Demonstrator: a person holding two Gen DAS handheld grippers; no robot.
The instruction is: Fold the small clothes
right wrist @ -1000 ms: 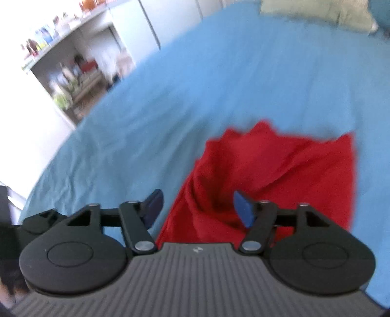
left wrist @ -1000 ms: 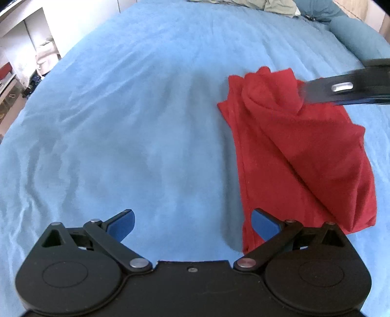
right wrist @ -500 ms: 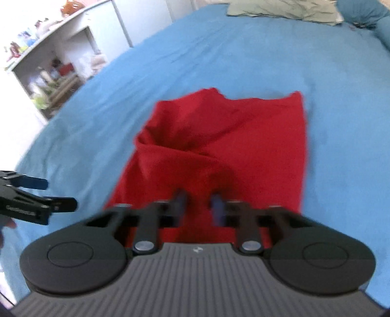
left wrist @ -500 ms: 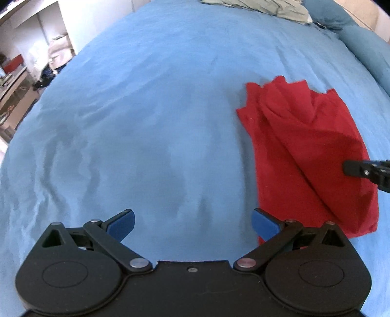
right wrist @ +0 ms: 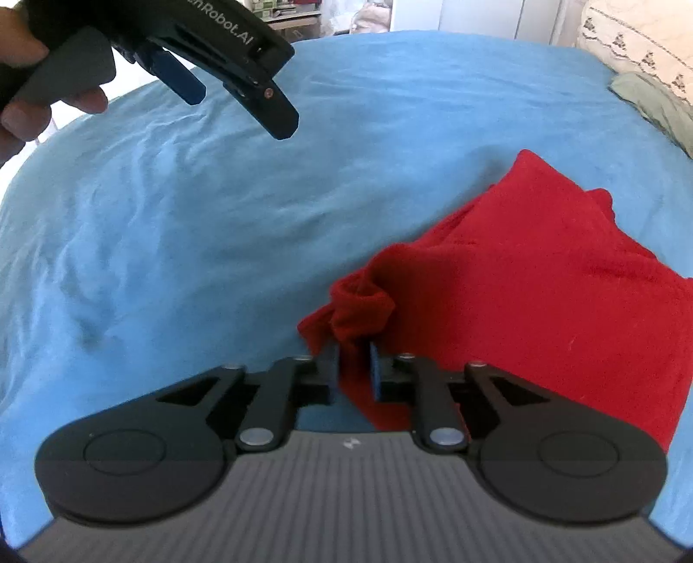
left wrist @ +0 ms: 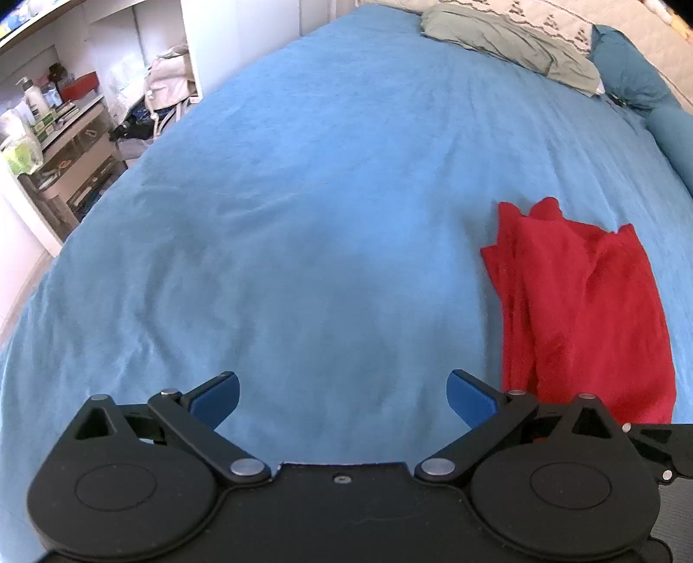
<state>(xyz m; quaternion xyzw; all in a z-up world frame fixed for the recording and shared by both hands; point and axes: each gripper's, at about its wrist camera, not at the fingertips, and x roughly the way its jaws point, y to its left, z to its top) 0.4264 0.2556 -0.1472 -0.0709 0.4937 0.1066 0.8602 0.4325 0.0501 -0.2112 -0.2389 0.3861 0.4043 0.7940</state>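
A red cloth lies partly folded and rumpled on the blue bedspread, to the right of my left gripper. That gripper is open over bare bedspread, with nothing between its fingers. In the right wrist view the red cloth spreads to the right, and its near left corner is bunched up between the pads of my right gripper. The right jaws stand narrow and are opening, with the cloth still pinched between them. A hand holds the left gripper above the bed at the upper left.
A grey-green pillow and blue pillows lie at the head of the bed. Shelves with bottles and clutter stand past the bed's left edge. Open bedspread spreads left of the cloth.
My right gripper swung down to the cloth's near corner and closed on it, bunching it up. My left gripper drew back and left, so the cloth now sits further right in its view.
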